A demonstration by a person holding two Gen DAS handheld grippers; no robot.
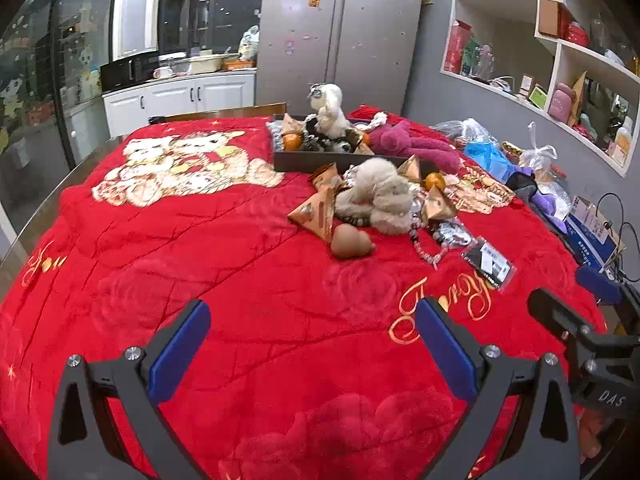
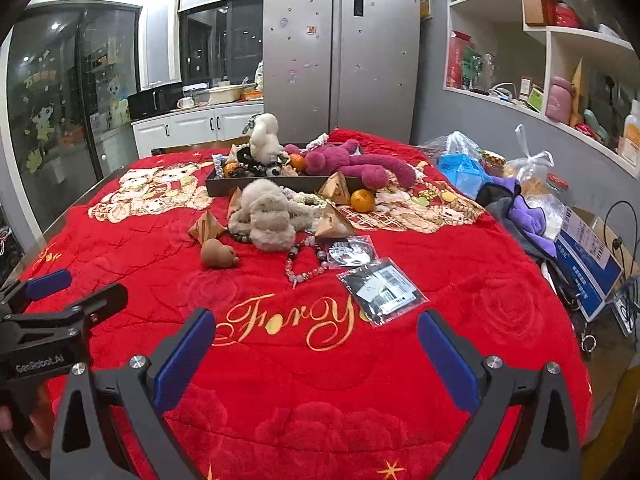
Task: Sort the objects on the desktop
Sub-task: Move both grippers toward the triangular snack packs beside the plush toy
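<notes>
Fingers of the left gripper [image 1: 312, 344] and the right gripper [image 2: 316, 350] are spread wide, holding and touching nothing, above a red blanket [image 2: 280, 360]. Ahead lie one beige plush toy [image 2: 268, 212], one brown gourd [image 2: 218, 255], one bead bracelet [image 2: 304, 264], one orange [image 2: 362, 200] and one dark tray [image 2: 248, 184] with a white plush [image 2: 264, 132]. A steel fridge [image 2: 340, 52] stands behind.

Tray [image 1: 304, 160] contents partly hidden behind plush toy [image 1: 376, 196].
</notes>
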